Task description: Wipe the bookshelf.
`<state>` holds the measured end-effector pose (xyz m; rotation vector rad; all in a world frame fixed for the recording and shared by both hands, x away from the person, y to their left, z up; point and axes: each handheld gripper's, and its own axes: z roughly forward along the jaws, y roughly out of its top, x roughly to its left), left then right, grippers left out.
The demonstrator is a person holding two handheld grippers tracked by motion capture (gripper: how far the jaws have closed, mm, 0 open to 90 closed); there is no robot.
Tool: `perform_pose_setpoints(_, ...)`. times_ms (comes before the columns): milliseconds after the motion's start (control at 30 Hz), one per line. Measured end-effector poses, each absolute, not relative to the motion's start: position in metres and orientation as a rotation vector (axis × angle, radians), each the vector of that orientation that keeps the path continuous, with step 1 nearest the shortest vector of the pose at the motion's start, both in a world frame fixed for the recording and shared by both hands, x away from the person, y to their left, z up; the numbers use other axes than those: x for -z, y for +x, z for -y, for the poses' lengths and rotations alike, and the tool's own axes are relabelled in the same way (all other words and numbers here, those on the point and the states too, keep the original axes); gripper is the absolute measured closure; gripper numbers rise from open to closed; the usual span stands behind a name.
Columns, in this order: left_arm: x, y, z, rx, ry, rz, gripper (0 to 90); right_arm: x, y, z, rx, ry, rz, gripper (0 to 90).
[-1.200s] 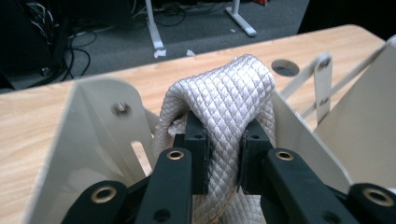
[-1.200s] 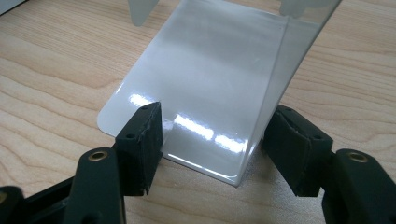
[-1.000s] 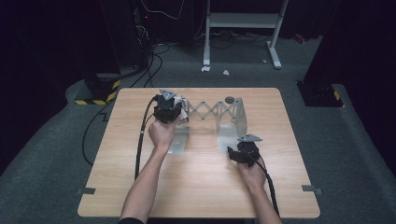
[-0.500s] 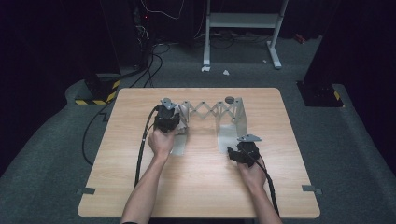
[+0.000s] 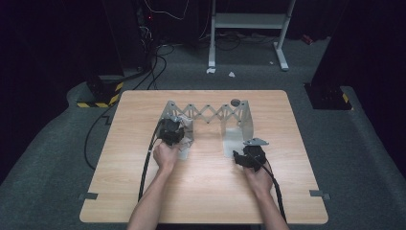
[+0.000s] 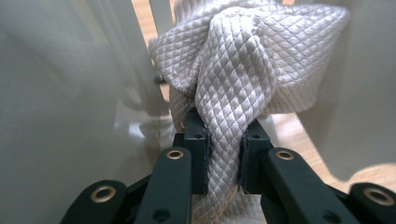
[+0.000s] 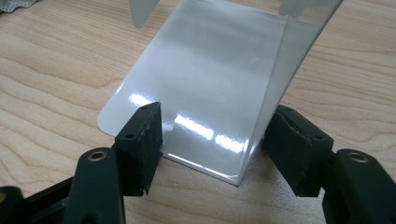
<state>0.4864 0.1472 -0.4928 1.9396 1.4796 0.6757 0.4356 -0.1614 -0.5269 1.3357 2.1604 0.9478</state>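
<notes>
Left gripper (image 6: 223,163) lowered, clamping quilted cloth (image 6: 233,70) – right gripper (image 7: 212,144) open, straddling rack foot (image 7: 205,88)

Quilted matt white cloth (image 6: 233,70); glossy smooth metal rack foot (image 7: 210,93) at 12 o'clock; pale wood-grain bench (image 7: 56,60), matt

Both forearms reach in from the near edge. The left gripper (image 5: 173,130) points forward and down, its jaws clamped narrow. The right gripper (image 5: 249,155) lies low, jaws spread wide apart
</notes>
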Motion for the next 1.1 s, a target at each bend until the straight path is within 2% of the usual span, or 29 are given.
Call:
perform_pose_setpoints(233,0.509,0.481,-0.15,-0.649,1.99,-1.491,77.4,0.527,0.436,0.161,-0.948,1.334,-2.161,37.3)
perform_pose_setpoints(433,0.509,0.48,-0.151,-0.572,1.982,-1.468,77.6,0.527,0.436,0.161,-0.948,1.334,-2.161,37.4)
perform_pose_setpoints(533,0.508,0.478,-0.147,-0.607,2.007,-1.448,77.6,0.527,0.436,0.161,-0.948,1.334,-2.161,37.3)
perform_pose_setpoints(1100,0.472,0.473,-0.136,-0.58,1.957,-1.307,77.5,0.527,0.435,0.161,-0.948,1.336,-2.162,37.2)
